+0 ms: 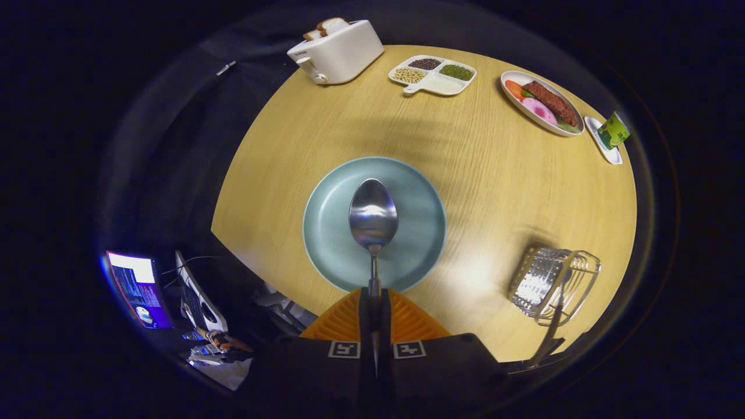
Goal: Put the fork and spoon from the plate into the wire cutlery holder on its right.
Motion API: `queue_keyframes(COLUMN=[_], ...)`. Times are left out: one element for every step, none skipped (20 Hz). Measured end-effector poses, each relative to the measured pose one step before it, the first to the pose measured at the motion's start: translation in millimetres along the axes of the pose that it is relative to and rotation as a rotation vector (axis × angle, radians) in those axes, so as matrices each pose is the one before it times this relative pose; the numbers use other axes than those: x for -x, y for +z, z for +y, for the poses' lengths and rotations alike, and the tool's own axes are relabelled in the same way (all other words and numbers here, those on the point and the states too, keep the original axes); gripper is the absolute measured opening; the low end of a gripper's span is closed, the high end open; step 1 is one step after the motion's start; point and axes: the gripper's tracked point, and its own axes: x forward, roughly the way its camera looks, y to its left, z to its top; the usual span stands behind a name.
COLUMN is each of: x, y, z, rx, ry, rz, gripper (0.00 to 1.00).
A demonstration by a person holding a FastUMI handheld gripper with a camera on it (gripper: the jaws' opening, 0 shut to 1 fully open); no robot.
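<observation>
Jaws pinched tight on the spoon (373,216) handle keep its bowl level above the plate (326,244), so you can swing right toward the wire holder (553,282).

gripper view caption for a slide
Gripper shut on spoon above the plate, wire holder to its right.

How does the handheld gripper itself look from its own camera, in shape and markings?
The gripper shows two narrow fingers side by side. Ribbed, wedge-shaped panels flare out on either side of them. Below, a dark, blocky body carries two square black-and-white marker tags, one on each side of the fingers. No cables are visible.
</observation>
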Motion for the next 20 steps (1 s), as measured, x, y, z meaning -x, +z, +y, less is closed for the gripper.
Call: queue_keyframes(x=[15.13,13.57,12.87,12.54,13.51,9.21,9.51,8.6,9.27,6.59,3.63,2.52,-0.24,-1.08,-3.19,-2.23,-3.61,-3.6,-3.89,-3.77], y=[-2.17,-2.42,-5.63,-6.28,-7.25,-3.52,-1.19,-1.95,-1.67,-5.52,-7.71,-8.6,-7.56,-4.95,-3.01,-2.09,-0.72,2.34,2.55,4.09], z=[-6.26,-7.09,-7.53,-6.65,-10.23,-5.44,-8.36,-13.11,-13.19,-13.35,-12.53,-12.45,-13.24,-10.53,-9.15,-6.05,-5.57,-6.09,-6.18,-5.37], rx=[0.00786,-0.00424,-0.01445,-0.0237,-0.04414,-0.02395,-0.01592,-0.00248,-0.00038,-0.00663,-0.00711,-0.00503,-0.00444,-0.00618,-0.00922,-0.00398,0.0005,0.00049,-0.00376,-0.00827], ry=[0.00196,0.00278,0.0054,0.00679,0.00579,0.00424,-0.00545,-0.02243,-0.02251,-0.02046,-0.01586,-0.01818,-0.0226,-0.02066,-0.01641,-0.00893,-0.00593,-0.00759,-0.00731,-0.00335], rz=[0.00775,0.01034,0.02081,0.02628,0.03261,0.01987,0.01735,0.0108,0.01619,0.02673,0.03473,0.04018,0.03501,0.03073,0.02696,0.0272,0.0235,0.01856,0.01546,0.01481], gripper=[0.06,0.06,0.05,0.06,0.06,0.06,0.06,0.06,0.06,0.06,0.06,0.06,0.06,0.06,0.06,0.06,0.06,0.06,0.06,0.05])
